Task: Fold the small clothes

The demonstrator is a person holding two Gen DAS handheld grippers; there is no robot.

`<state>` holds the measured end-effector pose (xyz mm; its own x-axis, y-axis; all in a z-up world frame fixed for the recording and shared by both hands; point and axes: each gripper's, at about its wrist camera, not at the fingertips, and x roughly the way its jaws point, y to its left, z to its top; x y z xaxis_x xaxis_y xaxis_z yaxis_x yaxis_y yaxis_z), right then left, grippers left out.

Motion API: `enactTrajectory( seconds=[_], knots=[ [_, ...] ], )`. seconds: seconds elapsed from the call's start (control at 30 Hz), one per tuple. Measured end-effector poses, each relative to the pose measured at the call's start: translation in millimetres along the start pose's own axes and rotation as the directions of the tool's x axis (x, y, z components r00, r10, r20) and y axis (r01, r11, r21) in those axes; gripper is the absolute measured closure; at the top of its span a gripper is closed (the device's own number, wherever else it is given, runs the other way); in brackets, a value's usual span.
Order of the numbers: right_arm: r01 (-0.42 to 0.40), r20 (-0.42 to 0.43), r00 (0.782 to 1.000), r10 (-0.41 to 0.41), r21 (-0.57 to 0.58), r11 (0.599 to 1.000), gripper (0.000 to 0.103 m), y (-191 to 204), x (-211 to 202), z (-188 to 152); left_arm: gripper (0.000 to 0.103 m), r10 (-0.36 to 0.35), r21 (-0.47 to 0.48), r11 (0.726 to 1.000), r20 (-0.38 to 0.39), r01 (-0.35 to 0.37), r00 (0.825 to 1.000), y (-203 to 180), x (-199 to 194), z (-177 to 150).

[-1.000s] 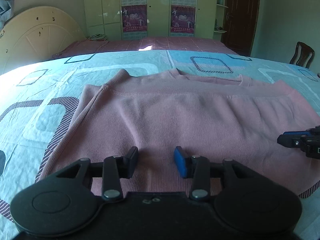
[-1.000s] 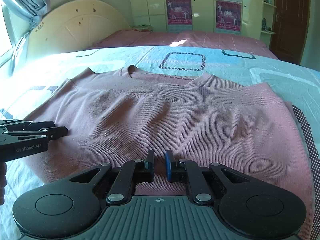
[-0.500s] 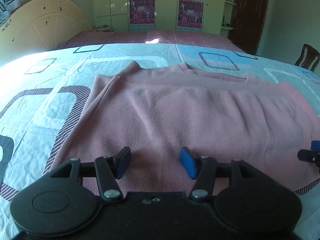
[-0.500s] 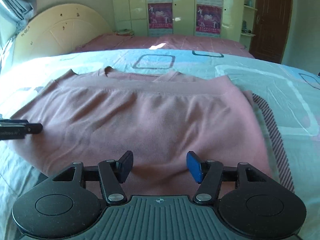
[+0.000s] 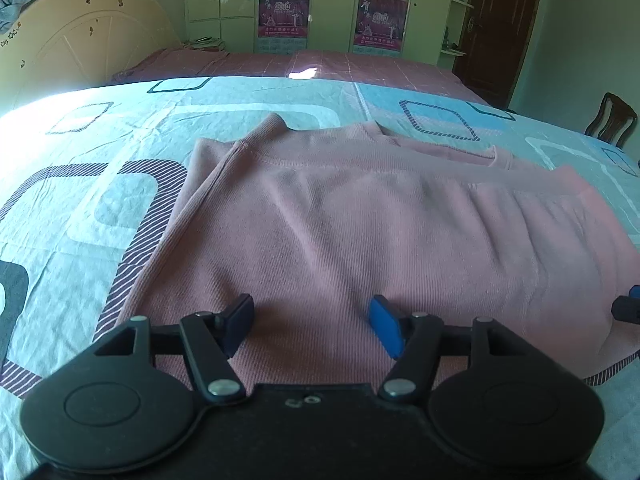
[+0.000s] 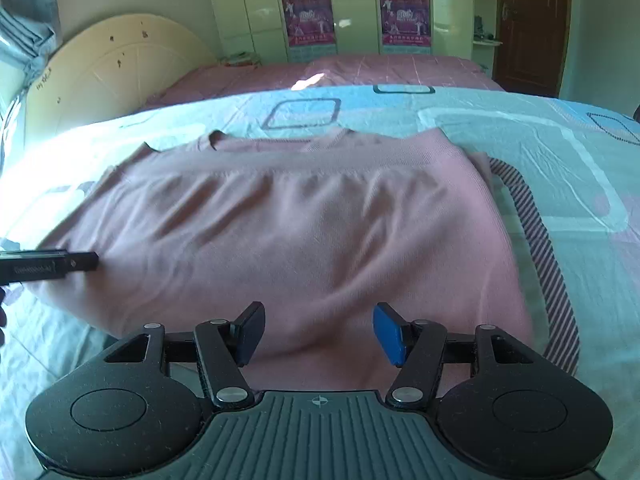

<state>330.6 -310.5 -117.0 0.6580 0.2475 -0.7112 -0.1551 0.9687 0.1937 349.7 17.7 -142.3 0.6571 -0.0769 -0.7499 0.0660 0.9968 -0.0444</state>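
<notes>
Pink ribbed-knit sweater [image 5: 360, 232] running out past the right edge of the left wrist view, its far side cut off; lower layers lying hidden beneath the folded top panel, only a neckline edge and a hem band peeking out along the far side. Lying folded flat across the middle of the bed, directly ahead of both grippers, soft creases showing across its front in the right wrist view [image 6: 304, 240]. Left gripper [image 5: 311, 322] hovering low over the near edge of the sweater, jaws opening, nothing pinched, fabric showing only beneath the gap. Right gripper [image 6: 319, 330] likewise hanging over the near edge with jaws parted and gripping nothing. Black tip of the left gripper poking in from the left edge of the right wrist view [image 6: 52, 266], lettering on it too blurred for reading; a sliver of the right gripper's fingertip [image 5: 628, 308] barely showing at the right edge of the left wrist view. Spreading under the sweater, a pale blue bedsheet with rounded-square and striped patterns [image 5: 100, 200]. Beyond it, a pink quilted cover [image 6: 380, 70], a cream arched headboard [image 6: 120, 76], pale green wardrobe doors bearing purple posters [image 5: 284, 12], a dark brown wooden door [image 6: 532, 24] and part of a dark wooden chair [image 5: 612, 120].
</notes>
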Motion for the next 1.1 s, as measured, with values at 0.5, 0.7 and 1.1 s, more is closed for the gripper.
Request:
enactTrajectory(
  seconds=[0.5, 0.7, 1.1],
  knots=[
    [0.028, -0.061, 0.998, -0.035, -0.119, 0.992, 0.063, 85, 61, 3, 0.035, 0.008, 0.047, 0.999, 0.004, -0.008, 1.000, 25, -2, -16],
    [0.000, -0.020, 1.000, -0.001, -0.071, 0.997, 0.063, 82, 44, 3, 0.036, -0.039, -0.054, 0.998, -0.049, 0.036, 0.998, 38, -17, -15],
    [-0.003, 0.004, 1.000, 0.003, -0.015, 1.000, 0.044, 94, 37, 14, 0.027, -0.179, -0.250, 0.958, -0.135, 0.141, 0.975, 55, -29, -16]
  ],
)
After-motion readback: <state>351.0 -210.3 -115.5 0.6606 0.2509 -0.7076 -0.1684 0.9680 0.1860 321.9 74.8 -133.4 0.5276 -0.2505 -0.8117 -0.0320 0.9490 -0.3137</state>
